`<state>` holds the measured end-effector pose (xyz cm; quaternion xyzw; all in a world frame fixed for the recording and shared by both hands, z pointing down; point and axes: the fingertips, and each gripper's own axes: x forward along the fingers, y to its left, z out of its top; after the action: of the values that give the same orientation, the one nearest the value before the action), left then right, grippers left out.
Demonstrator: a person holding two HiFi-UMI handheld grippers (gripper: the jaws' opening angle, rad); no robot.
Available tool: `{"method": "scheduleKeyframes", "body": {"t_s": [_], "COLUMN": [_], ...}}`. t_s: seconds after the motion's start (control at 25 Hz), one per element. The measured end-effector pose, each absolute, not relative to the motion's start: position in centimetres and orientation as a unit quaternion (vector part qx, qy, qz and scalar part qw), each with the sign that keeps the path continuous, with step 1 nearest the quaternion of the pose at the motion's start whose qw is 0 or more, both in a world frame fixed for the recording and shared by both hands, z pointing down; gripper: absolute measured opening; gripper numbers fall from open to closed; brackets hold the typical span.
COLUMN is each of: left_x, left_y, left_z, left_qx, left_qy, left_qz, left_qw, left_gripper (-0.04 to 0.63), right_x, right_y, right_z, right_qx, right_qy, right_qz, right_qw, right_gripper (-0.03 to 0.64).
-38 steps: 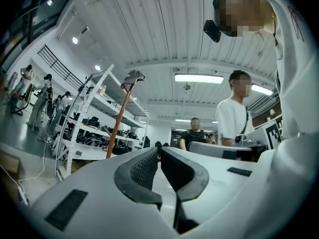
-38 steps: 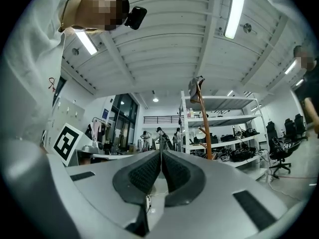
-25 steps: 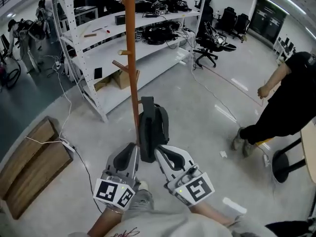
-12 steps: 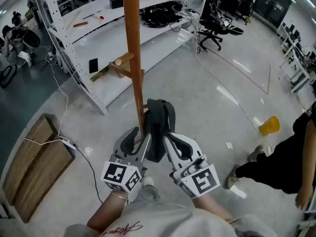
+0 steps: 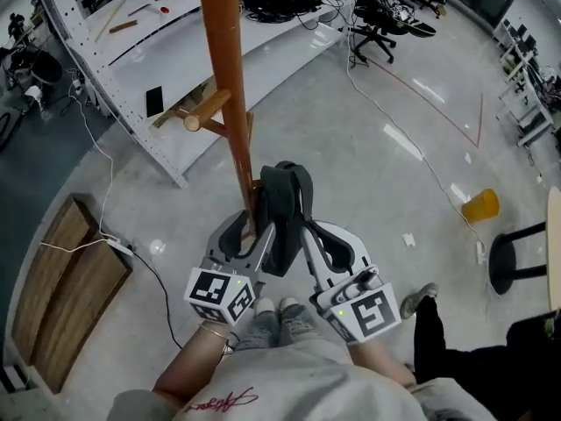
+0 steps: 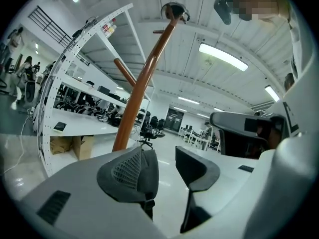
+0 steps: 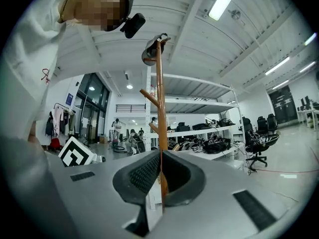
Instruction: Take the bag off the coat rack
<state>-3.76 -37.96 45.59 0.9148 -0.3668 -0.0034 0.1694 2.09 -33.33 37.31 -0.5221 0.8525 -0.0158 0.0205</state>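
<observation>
The orange-brown coat rack pole (image 5: 230, 103) rises just ahead of me, with a peg (image 5: 206, 112) sticking out to the left. A dark grey bag (image 5: 282, 213) hangs against the pole, between my two grippers. My left gripper (image 5: 245, 232) sits at the bag's left beside the pole; its jaws are opening and nothing is between them (image 6: 167, 168). My right gripper (image 5: 323, 239) is at the bag's right, its pads closed together (image 7: 160, 176) with nothing seen between them. Both gripper views look up the pole (image 6: 142, 83) (image 7: 160, 93) to a dark thing at its top.
White shelving (image 5: 175, 68) stands behind the rack. A wooden board (image 5: 61, 296) and a cable (image 5: 131, 253) lie on the floor to the left. A yellow object (image 5: 480, 206), a stool (image 5: 513, 266) and a person in black (image 5: 456, 349) are to the right.
My left gripper's jaws have parted. The view has closed in on the pole, with the bag still between the grippers. The person in black has moved to the lower right.
</observation>
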Motion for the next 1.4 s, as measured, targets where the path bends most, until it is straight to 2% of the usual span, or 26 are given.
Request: {"method": "scheduleKeyframes", "body": {"t_s": [0.28,0.56,0.92,1.04,1.16,1.4], "left_x": [-1.2,1.9,4.5,4.9,5.0,5.8], "left_y": [-41.5,-44.3,-45.5,-45.2,-44.8,-44.3], "left_z": [51.8,55.6,56.1,56.0,55.8,53.8], "left_qx": [0.901,0.905,0.918,0.926,0.935,0.947], "left_qy": [-0.362,-0.325,-0.278,-0.272,-0.257,-0.232], "left_qz": [0.034,0.064,0.058,0.064,0.078,0.054], "left_qw": [0.236,0.267,0.276,0.254,0.23,0.218], "left_gripper": [0.259,0.296,0.295,0.211,0.047,0.037], "right_x": [3.6,5.5,6.3,6.5,6.6,7.2], "right_y": [-34.6,-35.4,-35.8,-35.8,-35.8,-35.5], "right_z": [37.9,40.0,42.4,42.9,43.2,43.0], "right_qx": [-0.516,-0.529,-0.541,-0.544,-0.545,-0.544], "right_qy": [0.856,0.847,0.838,0.836,0.835,0.836], "right_qz": [-0.022,-0.045,-0.062,-0.067,-0.07,-0.071], "right_qw": [0.01,-0.012,-0.035,-0.034,-0.033,-0.029], "right_gripper": [0.02,0.02,0.02,0.02,0.02,0.02]}}
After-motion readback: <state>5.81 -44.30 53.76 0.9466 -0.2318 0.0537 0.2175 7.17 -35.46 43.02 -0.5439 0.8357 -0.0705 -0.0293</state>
